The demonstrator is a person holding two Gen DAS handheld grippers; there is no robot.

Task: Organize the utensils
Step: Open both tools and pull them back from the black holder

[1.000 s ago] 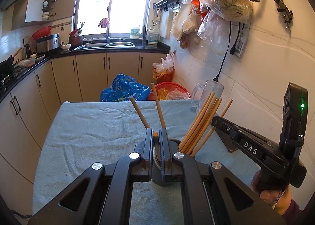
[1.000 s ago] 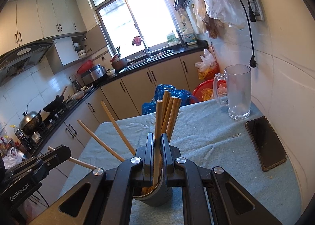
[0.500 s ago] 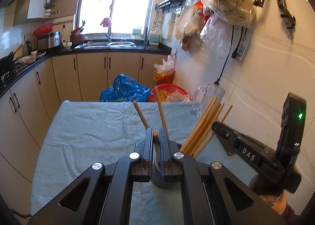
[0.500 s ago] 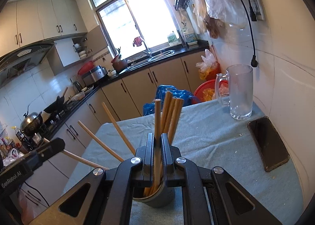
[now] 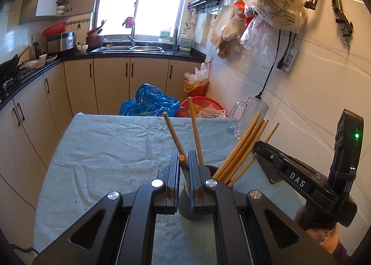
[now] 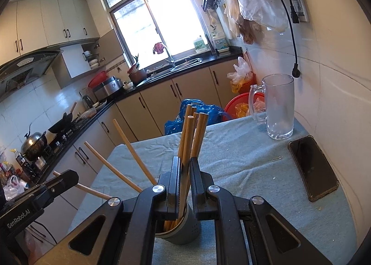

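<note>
1. Grey plastic is what I see first from my left wrist: the utensil holder (image 5: pixel 193 204) stands on the teal cloth (image 5: pixel 104 149) directly under my left gripper (image 5: pixel 183 167). That gripper is clamped on one wooden chopstick (image 5: pixel 172 134), whose butt end pokes up between the pads. A second loose chopstick (image 5: pixel 196 135) leans out of the holder just beside it. A bundle of chopsticks (image 5: pixel 241 149) fans toward the right, where my right gripper (image 5: pixel 259 146) reaches in, with the person's hand (image 5: pixel 322 232) below it. I have open cloth ahead and to the left, out to the table's far edge; on the right the tiled wall (image 5: pixel 324 79) is close, with a glass mug (image 5: pixel 250 116) beside it.

2. From my right wrist, the right gripper (image 6: pixel 184 172) has just been opening; one stick of the chopstick bundle (image 6: pixel 193 130) stands between the fingers, and a small gap shows on its right side, so the pads no longer press on it. The holder (image 6: pixel 183 228) sits below. My left gripper (image 6: pixel 58 183) comes in from the lower left. The cloth (image 6: pixel 243 160) is open to the right up to a dark phone (image 6: pixel 311 167) and the mug (image 6: pixel 279 107) along the wall. Kitchen cabinets (image 6: pixel 162 100) and a sink counter (image 6: pixel 176 65) lie beyond the table's far edge.
</note>
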